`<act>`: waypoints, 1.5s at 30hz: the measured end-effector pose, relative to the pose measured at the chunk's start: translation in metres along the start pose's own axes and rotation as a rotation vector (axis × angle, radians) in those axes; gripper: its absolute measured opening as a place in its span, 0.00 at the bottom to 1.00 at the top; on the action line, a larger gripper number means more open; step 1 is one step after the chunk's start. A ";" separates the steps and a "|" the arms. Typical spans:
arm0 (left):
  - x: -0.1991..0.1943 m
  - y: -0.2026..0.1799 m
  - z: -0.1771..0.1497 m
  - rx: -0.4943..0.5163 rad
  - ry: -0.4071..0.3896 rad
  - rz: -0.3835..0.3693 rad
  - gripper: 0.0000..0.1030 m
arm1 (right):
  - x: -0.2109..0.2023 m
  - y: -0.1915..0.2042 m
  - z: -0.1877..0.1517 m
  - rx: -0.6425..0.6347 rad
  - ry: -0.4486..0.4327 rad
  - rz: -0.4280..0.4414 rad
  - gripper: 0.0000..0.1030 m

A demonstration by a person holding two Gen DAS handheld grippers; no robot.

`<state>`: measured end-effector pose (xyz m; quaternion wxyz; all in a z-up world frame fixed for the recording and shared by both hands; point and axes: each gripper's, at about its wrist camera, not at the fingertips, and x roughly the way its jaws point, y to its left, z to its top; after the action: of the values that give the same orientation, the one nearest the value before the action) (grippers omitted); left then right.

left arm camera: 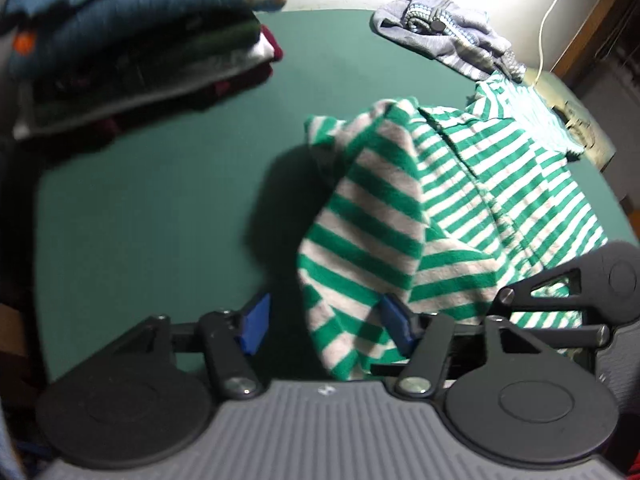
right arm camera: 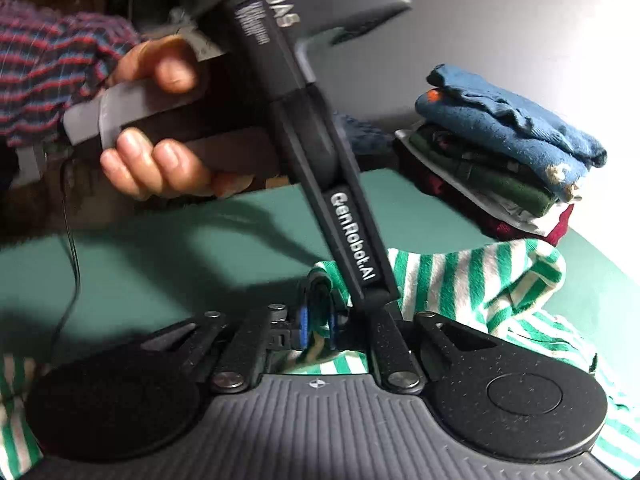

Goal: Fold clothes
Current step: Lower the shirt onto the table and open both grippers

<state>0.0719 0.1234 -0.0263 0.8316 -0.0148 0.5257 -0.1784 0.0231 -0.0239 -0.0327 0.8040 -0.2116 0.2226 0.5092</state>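
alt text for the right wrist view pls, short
The right tongs are shut on a fold of the green-and-white striped shirt over the green table. The left tongs' body crosses the frame, held by a hand; a stack of folded clothes sits behind.

left tool (left arm camera: 326, 322) spread wide | right tool (right arm camera: 316, 326) closed, pinching

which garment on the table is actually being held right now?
The green-and-white striped shirt: right tongs pinch its fabric. The grey crumpled garment and folded stack lie untouched.
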 end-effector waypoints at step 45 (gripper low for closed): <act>0.004 -0.012 0.015 -0.055 -0.137 0.132 0.40 | -0.119 -0.211 -0.116 0.917 0.092 -0.495 0.35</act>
<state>0.0830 0.1087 -0.0207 0.8749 -0.0150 0.4720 -0.1075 0.1532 -0.2585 -0.0344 0.8998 0.0935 0.4010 0.1443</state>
